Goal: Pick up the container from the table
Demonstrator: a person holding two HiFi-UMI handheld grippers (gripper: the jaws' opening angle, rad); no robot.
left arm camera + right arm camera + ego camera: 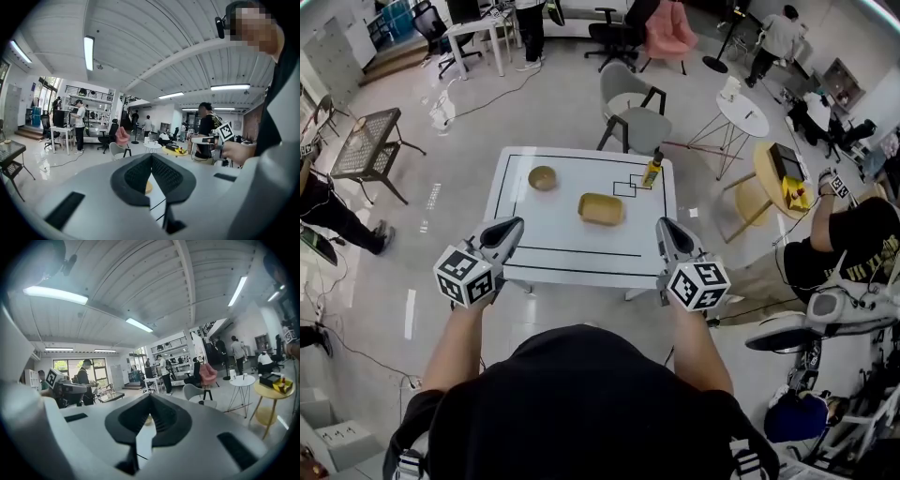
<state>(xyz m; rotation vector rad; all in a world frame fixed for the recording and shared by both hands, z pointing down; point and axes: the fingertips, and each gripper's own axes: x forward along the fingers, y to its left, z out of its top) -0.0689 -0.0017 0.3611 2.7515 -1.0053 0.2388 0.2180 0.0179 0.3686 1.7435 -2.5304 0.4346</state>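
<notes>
Head view: rectangular tan container [601, 208] on square white table [553, 232].

Bright overhead strip lights [89, 52]; fisheye edges, dark corners.

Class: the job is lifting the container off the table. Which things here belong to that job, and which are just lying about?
Belongs to the job: tan rectangular container; white table; left tool and right tool, both shut, empty.
Just lying about: round bowl; yellow bottle.
</notes>
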